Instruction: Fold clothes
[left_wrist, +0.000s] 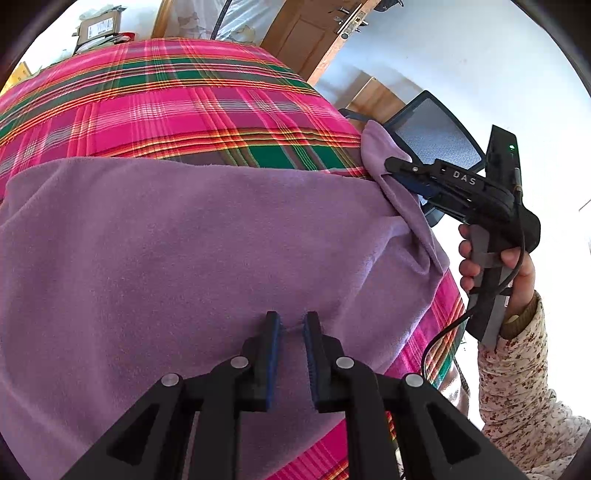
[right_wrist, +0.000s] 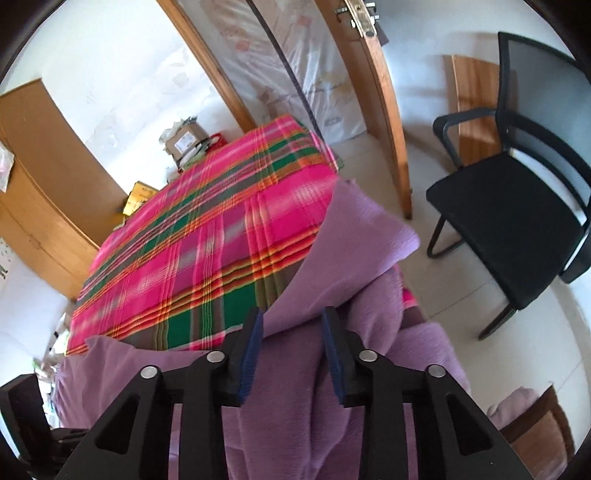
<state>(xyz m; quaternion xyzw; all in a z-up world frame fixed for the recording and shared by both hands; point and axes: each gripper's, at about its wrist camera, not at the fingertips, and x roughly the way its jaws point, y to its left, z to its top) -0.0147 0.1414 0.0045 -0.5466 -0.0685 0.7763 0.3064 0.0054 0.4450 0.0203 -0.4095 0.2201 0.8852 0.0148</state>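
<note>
purple fleece (left_wrist: 184, 258) over plaid tablecloth (left_wrist: 166, 107), chair (right_wrist: 517, 221) beside

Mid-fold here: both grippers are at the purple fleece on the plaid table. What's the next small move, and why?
Probably close the left gripper on the fleece. Its jaws stand slightly apart with the tips pressed into the near part of the cloth. The right gripper seems to pinch a raised corner at the plaid table's far right edge, though its own view shows the jaws apart. With both holds, the fleece could be lifted evenly.
</note>
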